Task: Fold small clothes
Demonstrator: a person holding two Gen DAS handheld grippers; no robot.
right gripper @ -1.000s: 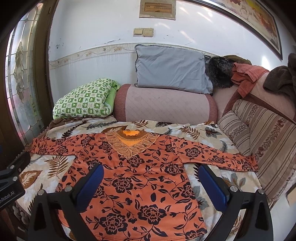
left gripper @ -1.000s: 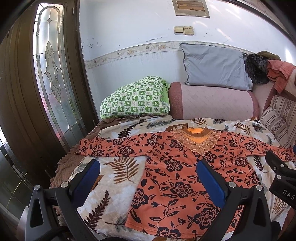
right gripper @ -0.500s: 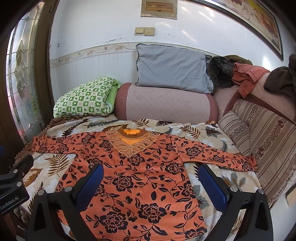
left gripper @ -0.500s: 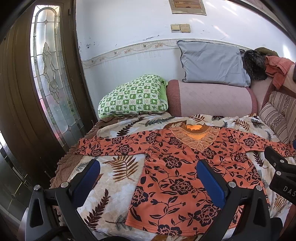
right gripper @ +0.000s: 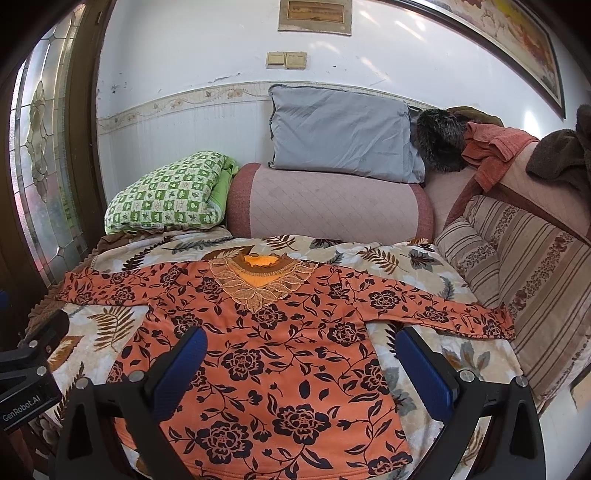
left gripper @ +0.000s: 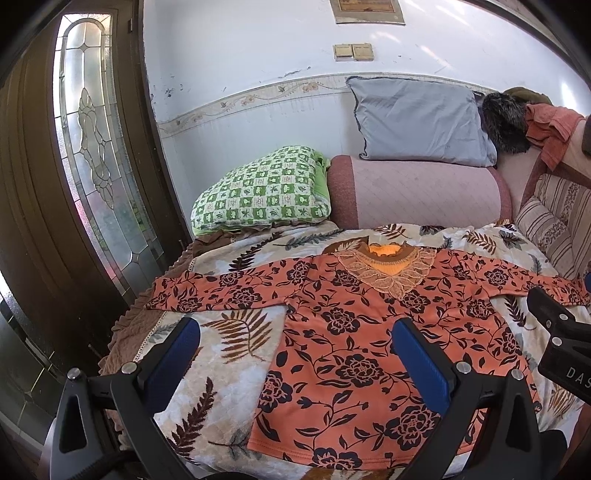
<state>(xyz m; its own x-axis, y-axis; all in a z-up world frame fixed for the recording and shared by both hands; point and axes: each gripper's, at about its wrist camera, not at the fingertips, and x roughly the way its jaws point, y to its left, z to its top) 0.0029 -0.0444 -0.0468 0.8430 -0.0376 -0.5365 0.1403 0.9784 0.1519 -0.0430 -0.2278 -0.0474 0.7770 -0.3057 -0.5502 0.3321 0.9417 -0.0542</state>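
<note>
One orange floral blouse (right gripper: 273, 354) lies spread before me on one leaf-print blanket (right gripper: 413, 258). My two grippers, left (left gripper: 295, 363) and right (right gripper: 301, 373), each carry two blue finger pads (right gripper: 424, 373). Behind sit one green checked pillow (right gripper: 166, 195), one grey pillow (right gripper: 340, 136), one pink bolster (right gripper: 328, 206) and one striped cushion (right gripper: 472, 258). On the wall: two light switches (right gripper: 286, 60) and two framed pictures (right gripper: 314, 16).
</note>
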